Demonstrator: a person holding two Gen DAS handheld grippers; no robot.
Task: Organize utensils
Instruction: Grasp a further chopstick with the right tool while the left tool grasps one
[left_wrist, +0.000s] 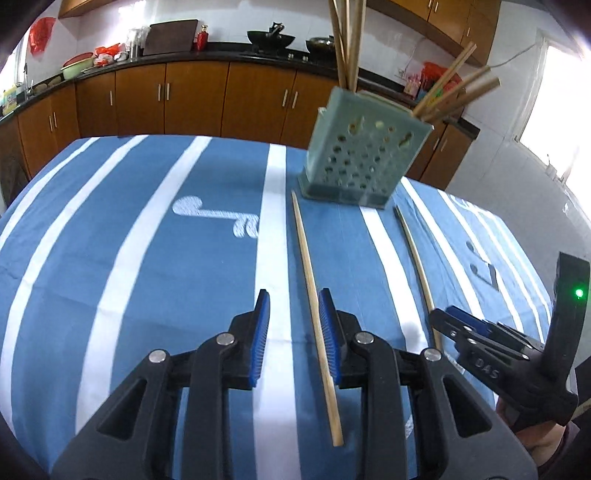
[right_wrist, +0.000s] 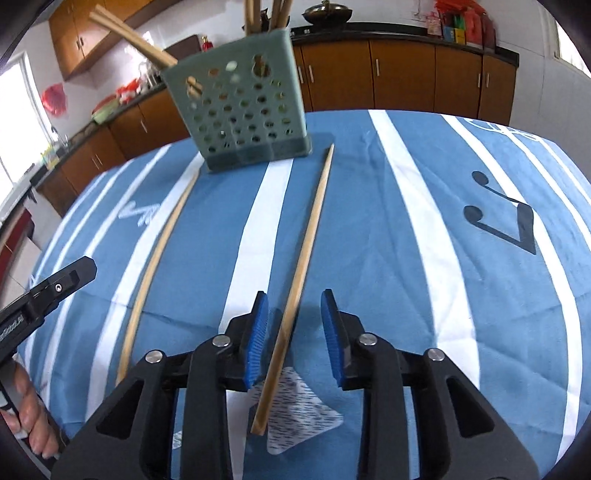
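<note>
Reaching for the two loose chopsticks seems to be the step in hand: both lie flat on the striped cloth (left_wrist: 110, 229), well apart from each other, thin ends toward the holder (left_wrist: 354, 158), which stands at the far side of the table with several more sticks already upright or leaning in it. In the left wrist view the left gripper (left_wrist: 293, 334) straddles the left stick (left_wrist: 314, 295); its jaws stand narrowly parted, the stick running between them close against the right-hand pad, whether touching I cannot tell, and with a clear gap to the other pad, so nothing is clamped yet. In the right wrist view the right gripper (right_wrist: 293, 334) sits over the right stick (right_wrist: 306, 240) in the same way, jaws narrowly parted, the stick close by the left-hand pad with open space on the other side; it too lies loose on the cloth. Each tool shows at the edge of the other's view, so the two work side by side. The next move, as I judge it, calls for shifting each gripper slightly sideways to centre its stick, closing firmly near the thick end, then lifting and tipping the thin end down into the holder's open top. A round, slender stick may roll or pivot out if pinched off-centre, and the sticks already leaning in the holder could block entry.
</note>
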